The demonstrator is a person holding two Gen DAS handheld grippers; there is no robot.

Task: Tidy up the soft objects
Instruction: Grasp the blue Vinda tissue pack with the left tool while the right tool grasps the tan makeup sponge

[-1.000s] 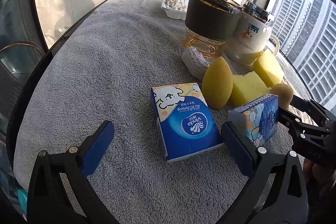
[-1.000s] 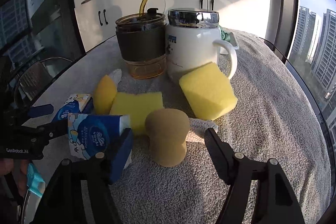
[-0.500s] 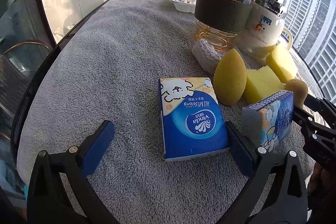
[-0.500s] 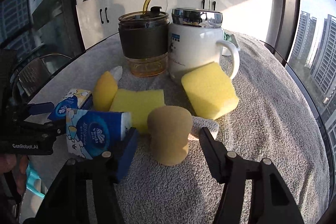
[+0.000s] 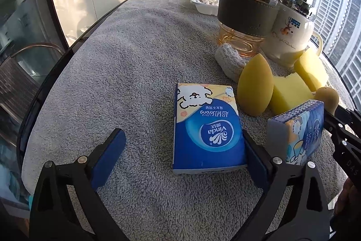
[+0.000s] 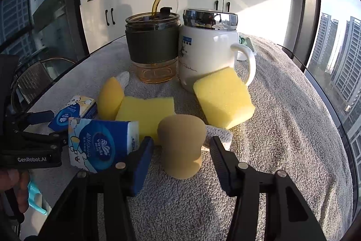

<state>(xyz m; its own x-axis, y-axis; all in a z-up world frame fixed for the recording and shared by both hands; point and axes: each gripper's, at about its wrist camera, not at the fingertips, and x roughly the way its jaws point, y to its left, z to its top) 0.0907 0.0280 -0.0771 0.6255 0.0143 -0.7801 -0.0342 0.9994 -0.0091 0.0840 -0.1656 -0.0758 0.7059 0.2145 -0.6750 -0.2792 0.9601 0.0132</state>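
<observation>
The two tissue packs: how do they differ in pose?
The flat tissue pack lies face up on the grey towel; the tilted tissue pack stands on an edge, leaning. The flat one sits just left of the upright one in the left wrist view. Both are blue Vinda packs with a cartoon dog.

1. The left hand-held gripper point(image 5: 180, 159) has matte black angular arms with blue pads on the fingers point(image 5: 108, 157) and silver rivets at the joints.
2. The right hand-held gripper point(image 6: 180, 159) is built alike.
3. At 9 o'clock in the right wrist view, white "GenRobot.AI" lettering marks the left unit's black body.
</observation>
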